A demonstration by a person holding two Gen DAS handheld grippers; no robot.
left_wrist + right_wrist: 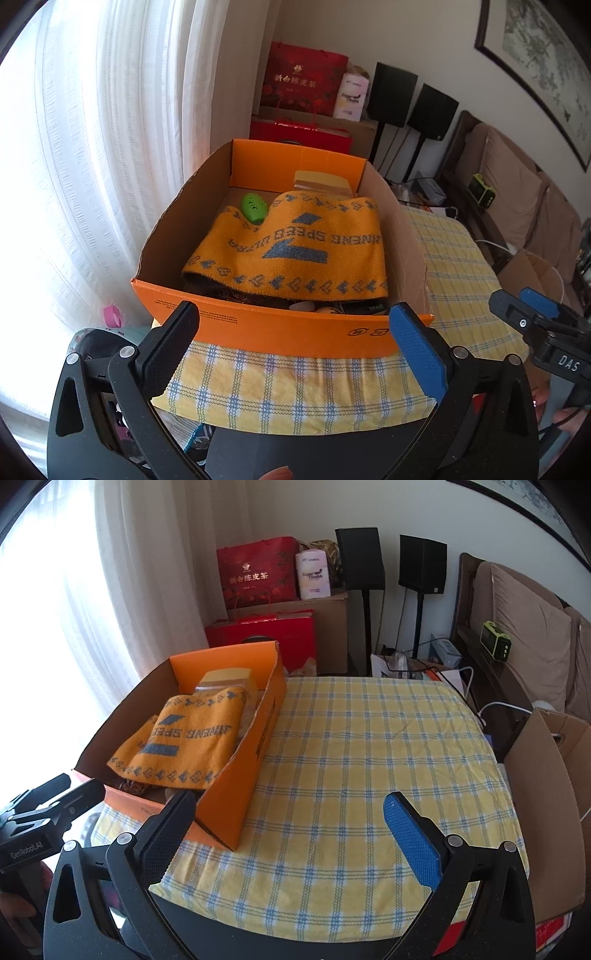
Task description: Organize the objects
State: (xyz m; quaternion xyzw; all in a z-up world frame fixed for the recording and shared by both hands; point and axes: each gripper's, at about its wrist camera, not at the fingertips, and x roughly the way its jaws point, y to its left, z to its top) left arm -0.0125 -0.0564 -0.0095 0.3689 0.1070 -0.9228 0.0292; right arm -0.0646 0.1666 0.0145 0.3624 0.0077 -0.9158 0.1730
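Note:
An orange cardboard box (pixel 280 334) (pixel 236 771) stands on a table covered with a yellow checked cloth (pixel 280 387) (pixel 369 760). A folded orange towel with grey lettering (pixel 291 251) (pixel 184 746) lies on top inside it. Beside the towel sit a green oval object (pixel 254 207) and a yellowish block (pixel 325 181) (pixel 231 677); smaller items under the towel are mostly hidden. My left gripper (pixel 295 325) is open just in front of the box's near wall, nothing between its fingers. My right gripper (pixel 288 814) is open over the cloth at the box's right corner, empty too.
Red gift bags (pixel 258 568) and a tissue pack (pixel 313 575) stand on boxes behind the table. Two black speakers (pixel 421 563) are on stands. A brown sofa (pixel 532 635) runs along the right, with a cardboard sheet (pixel 546 794) at the table's right edge. White curtains (pixel 92 147) hang left.

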